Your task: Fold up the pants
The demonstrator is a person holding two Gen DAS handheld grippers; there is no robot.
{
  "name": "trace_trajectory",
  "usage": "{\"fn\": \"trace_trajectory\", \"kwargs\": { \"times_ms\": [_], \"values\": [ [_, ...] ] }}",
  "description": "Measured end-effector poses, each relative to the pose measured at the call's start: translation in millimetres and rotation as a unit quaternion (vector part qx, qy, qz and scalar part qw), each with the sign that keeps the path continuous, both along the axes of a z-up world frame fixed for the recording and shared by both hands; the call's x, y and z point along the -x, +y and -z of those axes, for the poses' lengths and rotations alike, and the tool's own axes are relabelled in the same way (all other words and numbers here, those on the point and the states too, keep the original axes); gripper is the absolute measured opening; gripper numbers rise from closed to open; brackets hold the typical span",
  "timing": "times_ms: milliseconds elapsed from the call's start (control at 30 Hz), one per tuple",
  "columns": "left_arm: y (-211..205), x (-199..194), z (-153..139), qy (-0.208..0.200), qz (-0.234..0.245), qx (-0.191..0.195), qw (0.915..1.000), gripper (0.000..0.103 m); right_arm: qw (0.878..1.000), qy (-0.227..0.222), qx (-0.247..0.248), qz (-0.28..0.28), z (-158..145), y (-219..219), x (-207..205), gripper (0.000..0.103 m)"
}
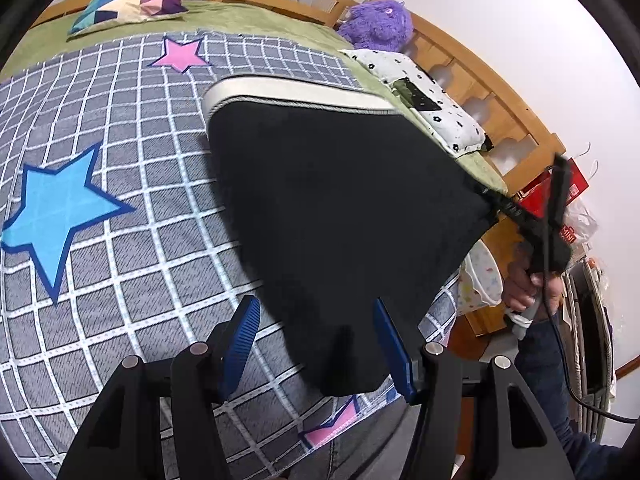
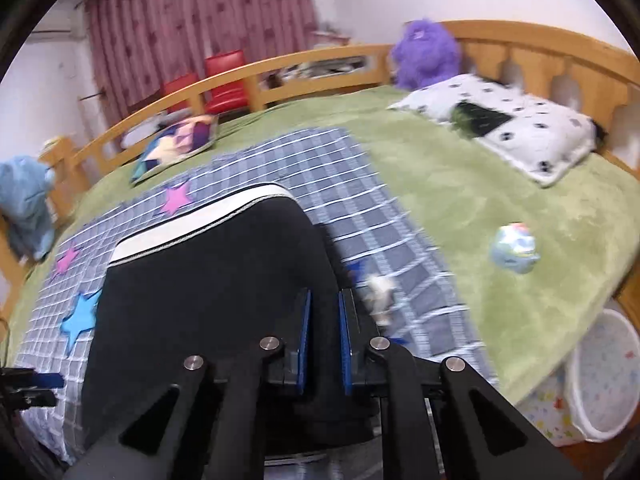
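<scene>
Both tongs are seen over black pants (image 1: 340,208) with a white waistband (image 1: 296,98), spread on a bed (image 2: 460,200). On the right tongs (image 2: 323,344), the blue pads are drawn close together and clamped on a corner of the black cloth, which is pulled taut toward them. On the left tongs (image 1: 316,344), the blue pads (image 1: 240,344) stand well apart, with the near edge of the pants lying between them; no pad is seen pressing on the cloth. The pants are laid on a grey checked blanket (image 1: 120,240) printed with blue and pink stars, itself spread over a green cover. A white patterned pillow (image 2: 520,132) and a purple plush toy (image 2: 426,54) are set near the wooden headboard (image 2: 560,60). A colourful cushion (image 2: 180,140) is placed near the far rail.
</scene>
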State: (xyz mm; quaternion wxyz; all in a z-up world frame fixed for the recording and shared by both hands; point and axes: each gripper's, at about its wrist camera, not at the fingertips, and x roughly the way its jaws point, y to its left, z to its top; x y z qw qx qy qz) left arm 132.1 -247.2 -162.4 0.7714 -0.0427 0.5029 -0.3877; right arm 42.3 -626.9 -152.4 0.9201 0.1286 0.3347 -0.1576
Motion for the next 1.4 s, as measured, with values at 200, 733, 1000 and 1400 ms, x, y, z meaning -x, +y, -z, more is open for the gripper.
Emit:
{"fn": "trace_trajectory", "kwargs": {
  "times_ms": [200, 733, 1000, 1400],
  "values": [
    [-26, 1, 1, -0.005, 0.008, -0.004, 0.9999, 0.057, 0.995, 0.093, 0.026, -0.004, 36, -3, -14, 0.022],
    [-20, -11, 23, 0.0, -0.016, -0.035, 0.9992, 0.062, 0.995, 0.084, 0.027, -0.05, 27, 24, 6, 0.039],
    [-27, -76, 29, 0.029, -0.047, -0.011, 0.9984, 0.062, 0.995, 0.085, -0.006, -0.057, 23, -16, -64, 0.061],
    [-63, -109, 75, 0.056, -0.041, 0.009, 0.9976, 0.074, 0.986, 0.123, -0.087, -0.069, 74, -45, -106, 0.072]
  ]
}}
